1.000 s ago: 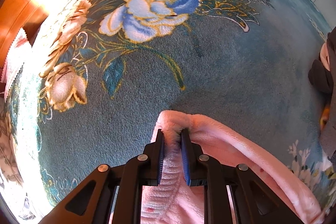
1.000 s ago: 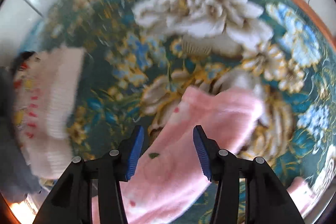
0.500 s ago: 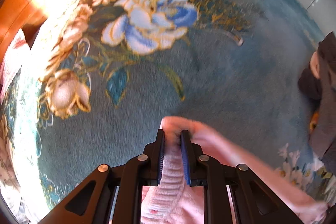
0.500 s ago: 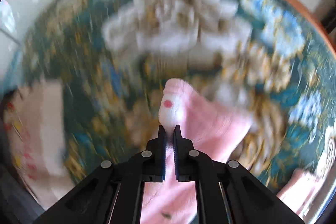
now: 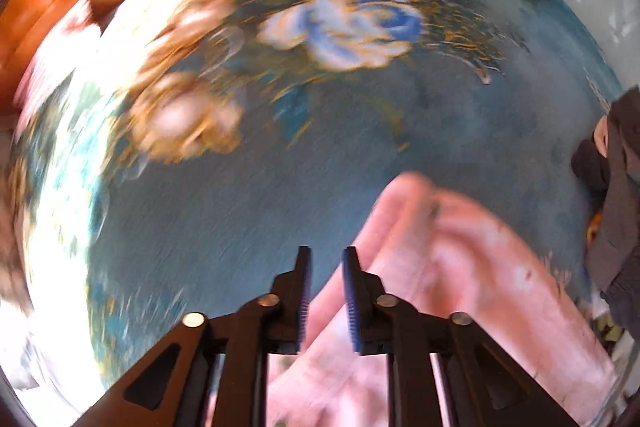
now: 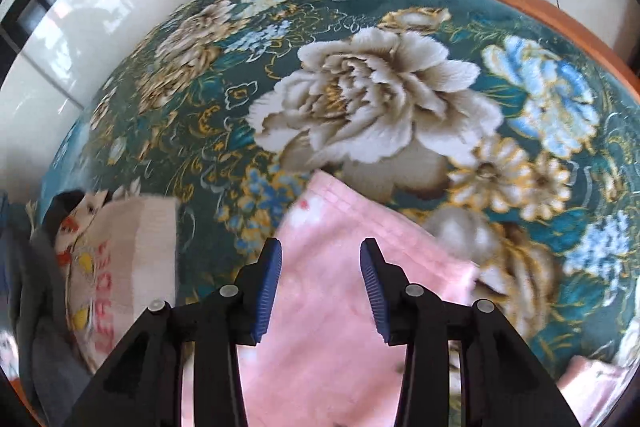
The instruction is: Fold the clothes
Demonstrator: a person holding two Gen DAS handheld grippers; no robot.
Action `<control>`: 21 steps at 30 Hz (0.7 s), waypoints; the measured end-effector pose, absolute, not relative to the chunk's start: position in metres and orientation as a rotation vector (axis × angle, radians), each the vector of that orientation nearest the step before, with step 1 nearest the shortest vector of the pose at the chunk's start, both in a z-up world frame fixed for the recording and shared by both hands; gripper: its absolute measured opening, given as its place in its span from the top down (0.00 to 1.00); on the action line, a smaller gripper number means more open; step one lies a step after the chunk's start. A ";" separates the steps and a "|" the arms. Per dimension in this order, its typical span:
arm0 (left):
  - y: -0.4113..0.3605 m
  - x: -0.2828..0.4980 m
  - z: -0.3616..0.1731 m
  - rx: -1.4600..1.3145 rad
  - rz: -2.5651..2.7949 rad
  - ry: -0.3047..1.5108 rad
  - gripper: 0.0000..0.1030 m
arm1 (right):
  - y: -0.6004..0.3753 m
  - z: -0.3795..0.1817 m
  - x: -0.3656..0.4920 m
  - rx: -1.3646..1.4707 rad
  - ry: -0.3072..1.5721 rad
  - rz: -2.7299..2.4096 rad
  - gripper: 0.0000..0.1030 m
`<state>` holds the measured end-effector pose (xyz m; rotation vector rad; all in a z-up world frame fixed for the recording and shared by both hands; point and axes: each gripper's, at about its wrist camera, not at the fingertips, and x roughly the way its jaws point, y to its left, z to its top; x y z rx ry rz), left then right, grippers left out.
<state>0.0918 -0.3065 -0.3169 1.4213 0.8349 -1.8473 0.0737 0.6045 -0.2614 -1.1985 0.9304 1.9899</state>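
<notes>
Pink fleece garment lies flat on the floral teal blanket, both claws open and empty above it, left claw narrowly, right claw wide.

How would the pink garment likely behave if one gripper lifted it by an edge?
The pink garment would probably droop: it lies in soft folds on the blanket, so it looks floppy. Its fuzzy fleece surface suggests it is light and grips well against the ribbed blue pads. It likely unfolds if lifted at one point only.
</notes>
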 end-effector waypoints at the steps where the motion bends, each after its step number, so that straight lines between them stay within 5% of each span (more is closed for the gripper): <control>1: -0.302 0.111 -0.316 1.405 -1.828 0.872 0.63 | 0.603 -0.260 0.077 -1.195 0.933 2.001 0.59; 4: -0.292 0.169 -0.317 1.397 -1.771 0.948 0.54 | 0.592 -0.262 0.112 -1.214 0.960 1.991 0.58; 16: -0.254 0.262 -0.358 1.468 -1.760 1.162 0.54 | 0.536 -0.276 0.352 -1.232 1.098 1.722 0.58; 18: -0.250 0.262 -0.361 1.475 -1.774 1.149 0.57 | 0.528 -0.285 0.381 -1.216 1.179 1.690 0.58; 20: -0.249 0.258 -0.362 1.494 -1.794 1.125 0.82 | 0.523 -0.294 0.403 -1.203 1.229 1.651 0.58; 21: -0.249 0.255 -0.361 1.501 -1.802 1.117 0.87 | 0.521 -0.298 0.412 -1.192 1.239 1.633 0.58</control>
